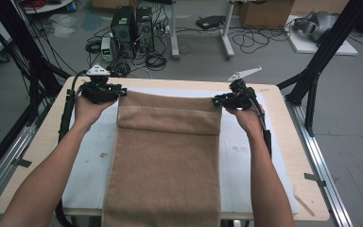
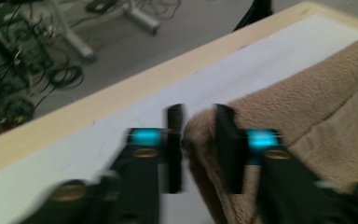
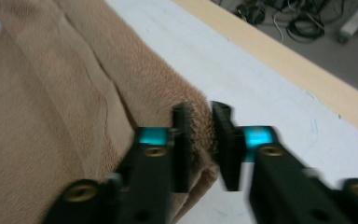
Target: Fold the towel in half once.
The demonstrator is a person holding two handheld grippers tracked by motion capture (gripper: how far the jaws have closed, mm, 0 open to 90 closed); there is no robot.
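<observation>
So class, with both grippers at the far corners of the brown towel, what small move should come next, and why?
Probably lift both clear. The left gripper and right gripper have their jaws slack around the corners of the towel, whose far edge is already folded back on itself.

No legible text, label, brand, number or sign in any of the three views. Faint blue pen marks on the white table cover (image 3: 279, 88) in the right gripper view form no readable characters.
</observation>
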